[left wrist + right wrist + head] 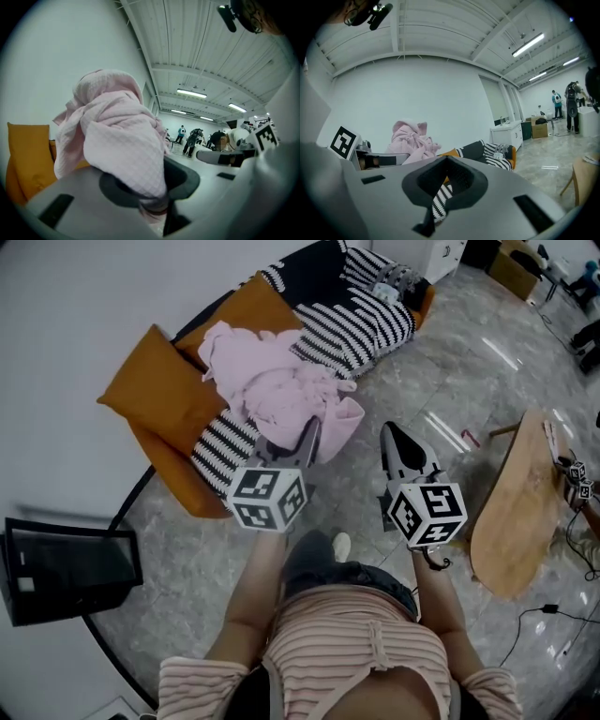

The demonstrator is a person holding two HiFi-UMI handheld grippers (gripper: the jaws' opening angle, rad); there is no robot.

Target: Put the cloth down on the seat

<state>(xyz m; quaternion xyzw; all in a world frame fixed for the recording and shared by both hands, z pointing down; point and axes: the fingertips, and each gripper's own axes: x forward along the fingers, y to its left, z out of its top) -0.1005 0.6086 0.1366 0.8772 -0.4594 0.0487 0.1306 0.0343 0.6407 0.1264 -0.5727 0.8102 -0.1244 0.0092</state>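
A pink quilted cloth (272, 381) lies heaped on the seat, a low sofa with orange cushions (164, 395) and a black-and-white striped blanket (366, 320). My left gripper (302, 442) is at the cloth's near edge and is shut on a fold of it. In the left gripper view the cloth (117, 140) bulges up out of the jaws and fills the middle. My right gripper (398, 442) hangs over the floor to the right of the cloth, apart from it, shut with nothing in it. The right gripper view shows the cloth (410, 138) beyond the left gripper.
A wooden stool top (516, 512) stands on the marble floor at the right. A dark screen (70, 568) lies at the lower left by the white wall. A cardboard box (514, 268) sits far back. Several people (192, 140) stand in the distance.
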